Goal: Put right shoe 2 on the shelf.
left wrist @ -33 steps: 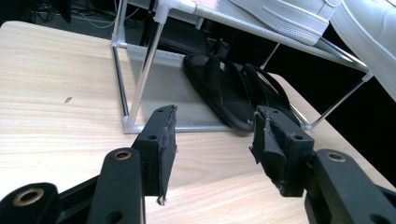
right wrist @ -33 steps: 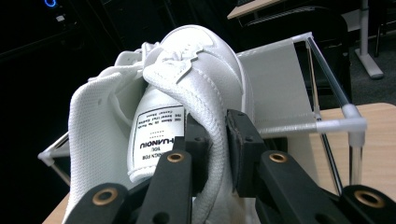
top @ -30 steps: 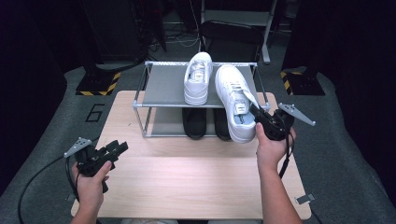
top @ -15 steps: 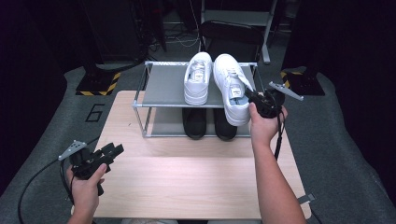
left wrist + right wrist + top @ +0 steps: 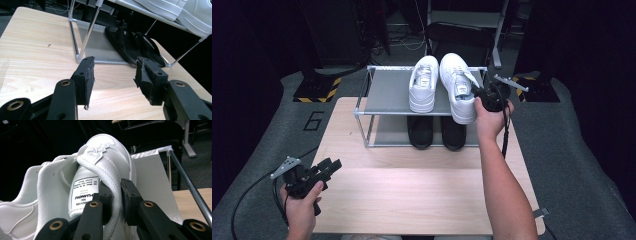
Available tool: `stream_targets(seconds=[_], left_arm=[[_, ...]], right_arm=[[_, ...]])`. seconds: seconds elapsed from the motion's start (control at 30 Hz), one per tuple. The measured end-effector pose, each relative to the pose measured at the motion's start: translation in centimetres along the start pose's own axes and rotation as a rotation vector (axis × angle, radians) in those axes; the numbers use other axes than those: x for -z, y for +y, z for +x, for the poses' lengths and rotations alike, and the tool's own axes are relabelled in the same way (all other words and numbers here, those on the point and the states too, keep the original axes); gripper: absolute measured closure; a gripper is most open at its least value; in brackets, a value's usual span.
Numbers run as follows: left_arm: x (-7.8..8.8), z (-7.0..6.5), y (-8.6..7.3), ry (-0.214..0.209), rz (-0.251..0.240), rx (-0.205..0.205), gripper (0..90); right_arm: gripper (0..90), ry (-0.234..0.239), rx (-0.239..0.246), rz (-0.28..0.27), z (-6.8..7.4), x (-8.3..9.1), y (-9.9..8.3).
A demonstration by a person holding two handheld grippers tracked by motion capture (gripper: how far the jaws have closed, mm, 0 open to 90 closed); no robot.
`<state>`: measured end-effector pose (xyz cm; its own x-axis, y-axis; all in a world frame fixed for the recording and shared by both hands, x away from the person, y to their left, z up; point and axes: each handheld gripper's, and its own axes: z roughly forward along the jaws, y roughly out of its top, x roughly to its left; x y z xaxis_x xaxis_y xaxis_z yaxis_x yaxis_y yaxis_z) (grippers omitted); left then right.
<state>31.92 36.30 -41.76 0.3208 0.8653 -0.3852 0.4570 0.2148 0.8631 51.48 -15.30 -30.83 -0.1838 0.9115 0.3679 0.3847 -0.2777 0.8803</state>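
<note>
Over the last second I've carried the white shoe point(image 5: 458, 87) in my right claw point(image 5: 479, 93) up from the front right corner of the rack and inward over its top shelf point(image 5: 387, 92); it now lies almost parallel with the other white shoe point(image 5: 423, 82) and just beside it, with the heel poking out past the shelf's front edge. In the right gripper view the jaws are clamped tight on the padded collar at the shoe's side, the tongue with its printed label just left of them, so the grip looks secure. I judge the pairing nearly done: what remains is to push the shoe further back until its heel lines up with its partner, then let go. My left claw point(image 5: 330, 166) hangs wide open and empty low over the near left of the worktop point(image 5: 412, 200), well apart from the rack. Below the shelf sit two black sandals point(image 5: 135, 46) on the lower tier, clear of the path. The main hazards are nudging the placed shoe sideways as I slide mine in, and catching the shelf's metal rail point(image 5: 190, 185), which runs close by the right jaw.
</note>
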Motion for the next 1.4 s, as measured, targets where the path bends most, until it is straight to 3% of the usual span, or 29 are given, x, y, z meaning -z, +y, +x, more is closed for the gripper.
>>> stream_targets(seconds=[0.8, 1.4], left_arm=[[0.7, 0.3, -0.4, 0.010, -0.002, 0.007, 48.9], [1.3, 1.3, -0.5, 0.033, -0.004, 0.028, 48.9]], right_arm=[[78.8, -0.051, -0.051, 0.038, 0.2, -3.6, 1.7], [75.6, -0.070, -0.088, 0.159, -0.4, -5.2, 2.8]])
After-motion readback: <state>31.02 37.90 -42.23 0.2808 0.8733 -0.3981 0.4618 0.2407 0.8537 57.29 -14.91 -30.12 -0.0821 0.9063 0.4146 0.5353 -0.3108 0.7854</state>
